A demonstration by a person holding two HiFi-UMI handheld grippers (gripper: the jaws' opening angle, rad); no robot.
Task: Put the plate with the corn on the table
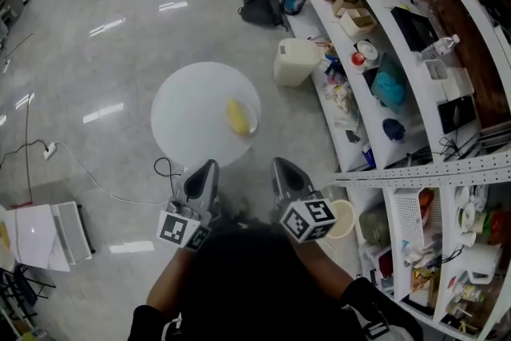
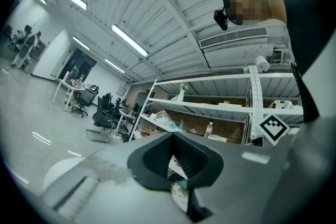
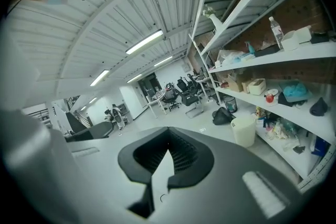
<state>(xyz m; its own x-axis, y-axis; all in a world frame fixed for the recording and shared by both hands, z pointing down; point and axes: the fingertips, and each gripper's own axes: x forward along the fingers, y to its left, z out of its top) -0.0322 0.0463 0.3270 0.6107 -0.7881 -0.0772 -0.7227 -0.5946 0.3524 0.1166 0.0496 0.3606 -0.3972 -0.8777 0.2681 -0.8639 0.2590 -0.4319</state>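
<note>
A yellow corn cob point(image 1: 237, 116) lies on a small clear plate point(image 1: 250, 124) near the right edge of the round white table point(image 1: 188, 112). Both grippers hang well short of the table, close to the person's body. The left gripper point(image 1: 204, 170) has its jaws together and nothing between them; its own view shows the same left gripper point(image 2: 173, 139) pointing level toward the shelves, with a sliver of the table point(image 2: 58, 173) at lower left. The right gripper point(image 1: 281, 168) is shut and empty too, as its own view of the right gripper point(image 3: 168, 136) confirms.
Long white shelves point(image 1: 383, 36) full of clutter run along the right. A white bin point(image 1: 294, 61) and a black backpack point(image 1: 262, 6) stand on the floor beyond the table. A cable point(image 1: 96, 180) trails left of the table toward a white box point(image 1: 40, 231).
</note>
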